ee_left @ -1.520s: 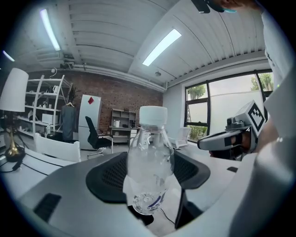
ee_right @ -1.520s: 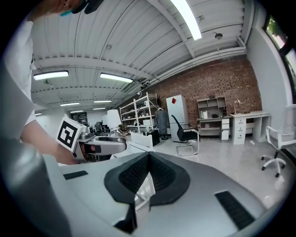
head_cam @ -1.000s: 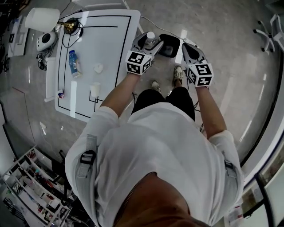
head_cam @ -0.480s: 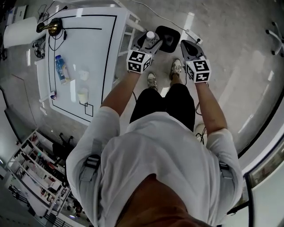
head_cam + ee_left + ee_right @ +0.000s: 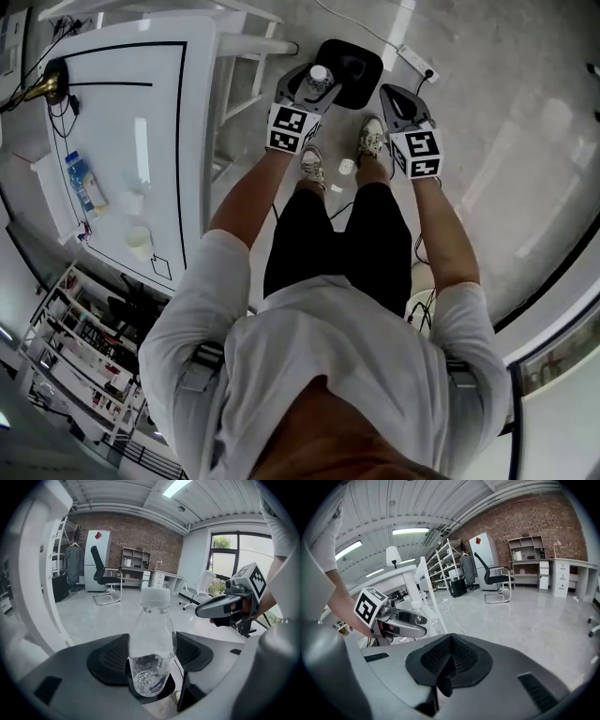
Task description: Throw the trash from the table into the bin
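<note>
L gripper (image 5: 152, 686) was clamped on the clear bottle (image 5: 319, 77), seemingly over the left rim of the black bin (image 5: 361, 66) — best centre it above the opening, then let go. R gripper (image 5: 447, 660) was closed, empty.

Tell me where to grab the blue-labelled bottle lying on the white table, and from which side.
Probably best to take the blue-labelled bottle mid-body, from above, jaws across its long axis. It lies flat on the table, so both long sides are free. A cup sits near one end, so stay off that end.
</note>
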`<move>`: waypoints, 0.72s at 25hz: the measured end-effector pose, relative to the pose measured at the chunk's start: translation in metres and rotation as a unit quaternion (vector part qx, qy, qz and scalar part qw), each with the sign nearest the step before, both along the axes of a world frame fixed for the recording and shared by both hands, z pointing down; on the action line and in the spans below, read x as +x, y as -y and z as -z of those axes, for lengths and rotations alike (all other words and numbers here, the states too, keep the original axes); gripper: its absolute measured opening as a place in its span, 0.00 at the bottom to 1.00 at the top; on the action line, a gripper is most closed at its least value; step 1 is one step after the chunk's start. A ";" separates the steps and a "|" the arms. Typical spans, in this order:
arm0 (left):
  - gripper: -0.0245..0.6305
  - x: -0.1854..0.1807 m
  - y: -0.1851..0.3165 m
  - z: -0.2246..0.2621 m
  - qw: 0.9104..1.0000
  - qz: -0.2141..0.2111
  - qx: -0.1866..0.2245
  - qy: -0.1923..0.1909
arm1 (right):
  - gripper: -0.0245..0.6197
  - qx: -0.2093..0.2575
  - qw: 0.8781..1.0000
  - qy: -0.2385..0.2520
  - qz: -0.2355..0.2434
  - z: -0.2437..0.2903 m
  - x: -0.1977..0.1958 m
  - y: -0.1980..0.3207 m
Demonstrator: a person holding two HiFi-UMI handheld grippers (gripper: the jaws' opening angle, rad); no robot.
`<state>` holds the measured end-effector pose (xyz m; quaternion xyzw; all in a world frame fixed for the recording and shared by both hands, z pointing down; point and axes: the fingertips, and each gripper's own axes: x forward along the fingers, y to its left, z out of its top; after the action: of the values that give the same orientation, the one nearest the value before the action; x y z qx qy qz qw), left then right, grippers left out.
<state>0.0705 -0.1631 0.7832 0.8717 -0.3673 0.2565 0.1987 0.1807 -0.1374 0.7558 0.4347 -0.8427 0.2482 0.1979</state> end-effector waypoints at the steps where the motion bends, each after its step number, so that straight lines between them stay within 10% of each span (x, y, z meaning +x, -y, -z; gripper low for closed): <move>1: 0.51 0.001 0.000 -0.018 1.000 -0.003 -0.003 0.002 | 0.03 -0.002 1.000 -0.001 0.001 -0.017 -0.001 0.001; 18: 0.51 -0.002 -0.008 -0.281 0.992 -0.082 -0.043 0.088 | 0.03 -0.046 0.999 -0.011 -0.008 -0.238 0.001 -0.004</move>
<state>0.0685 -0.1551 1.0639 0.8636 -0.2992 0.3634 0.1806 0.1819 -0.1334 0.9938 0.4346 -0.8249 0.2831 0.2249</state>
